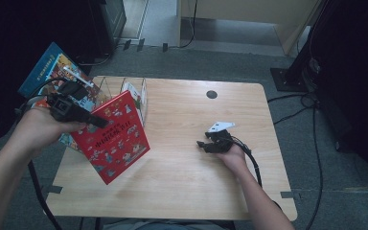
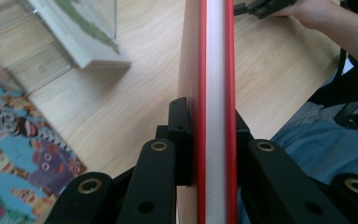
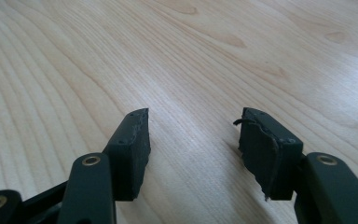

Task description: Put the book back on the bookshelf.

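High view: a light wooden counter fills the middle of the frame. At the left of the frame, the person's left hand holds the left gripper, whose jaws are clamped on the upper edge of a red picture book. The book is lifted off the counter and tilted, its cover facing the camera. Behind it, at the upper left of the counter, stands a clear divider rack with another book in it, and further picture books lie at the far left. Right of centre, the right gripper rests low over bare wood in the person's right hand, well apart from the red book.

Left gripper view: the two black jaws rise from the bottom and press on both sides of the red picture book, seen edge-on as white pages between red covers, running up the centre. A colourful book lies at lower left. The right gripper shows at the top right.

Right gripper view: the right gripper has its jaws spread wide, holding nothing, with the wooden counter beneath.
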The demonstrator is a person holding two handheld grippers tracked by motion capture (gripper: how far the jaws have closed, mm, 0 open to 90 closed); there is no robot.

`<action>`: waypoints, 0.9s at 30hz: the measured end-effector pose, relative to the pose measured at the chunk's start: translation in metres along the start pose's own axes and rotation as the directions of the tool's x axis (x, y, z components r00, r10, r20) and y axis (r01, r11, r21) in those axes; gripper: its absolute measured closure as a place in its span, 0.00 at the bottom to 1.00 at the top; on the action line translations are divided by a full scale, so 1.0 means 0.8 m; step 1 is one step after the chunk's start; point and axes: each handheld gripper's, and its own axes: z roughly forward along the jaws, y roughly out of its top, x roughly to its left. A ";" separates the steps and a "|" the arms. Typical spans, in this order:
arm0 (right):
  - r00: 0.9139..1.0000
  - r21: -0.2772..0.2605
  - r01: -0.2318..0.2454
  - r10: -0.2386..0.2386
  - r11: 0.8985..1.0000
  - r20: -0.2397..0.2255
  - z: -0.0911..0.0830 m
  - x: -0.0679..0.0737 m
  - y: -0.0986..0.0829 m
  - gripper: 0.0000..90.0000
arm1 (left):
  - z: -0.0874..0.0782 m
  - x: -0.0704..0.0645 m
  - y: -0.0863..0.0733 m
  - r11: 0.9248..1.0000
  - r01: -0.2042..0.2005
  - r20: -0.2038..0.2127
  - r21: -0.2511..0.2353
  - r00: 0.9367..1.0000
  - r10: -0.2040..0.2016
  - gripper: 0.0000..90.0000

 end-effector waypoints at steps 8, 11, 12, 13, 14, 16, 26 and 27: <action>1.000 -0.034 -0.006 0.006 0.999 0.017 0.003 -0.003 -0.004 0.43 | -0.017 0.024 -0.027 0.997 0.076 -0.006 -0.012 0.997 -0.076 0.89; 1.000 -0.034 -0.006 0.007 0.999 0.020 0.003 -0.003 -0.004 0.42 | -0.023 0.034 -0.035 0.993 0.114 -0.017 -0.012 0.993 -0.115 0.89; 1.000 -0.033 -0.006 0.006 0.999 0.020 0.003 -0.003 -0.004 0.42 | -0.024 0.037 -0.036 0.992 0.122 -0.020 -0.011 0.992 -0.122 0.89; 1.000 -0.033 -0.006 0.006 0.999 0.019 0.003 -0.003 -0.004 0.42 | -0.025 0.041 -0.038 0.991 0.134 -0.024 -0.010 0.991 -0.134 0.89; 1.000 -0.033 -0.005 0.005 0.999 0.020 0.003 -0.003 -0.004 0.42 | -0.026 0.043 -0.040 0.990 0.143 -0.026 -0.012 0.989 -0.143 0.89; 1.000 -0.033 -0.005 0.006 0.999 0.021 0.003 -0.003 -0.004 0.41 | -0.028 0.051 -0.043 0.985 0.172 -0.031 -0.017 0.985 -0.172 0.89; 1.000 -0.027 -0.006 0.007 1.000 0.024 0.004 -0.002 -0.003 0.37 | -0.027 0.090 -0.035 0.953 0.301 -0.099 -0.025 0.948 -0.302 0.89; 1.000 -0.028 -0.006 0.007 1.000 0.024 0.004 -0.002 -0.003 0.37 | -0.026 0.092 -0.033 0.953 0.303 -0.105 -0.022 0.947 -0.304 0.89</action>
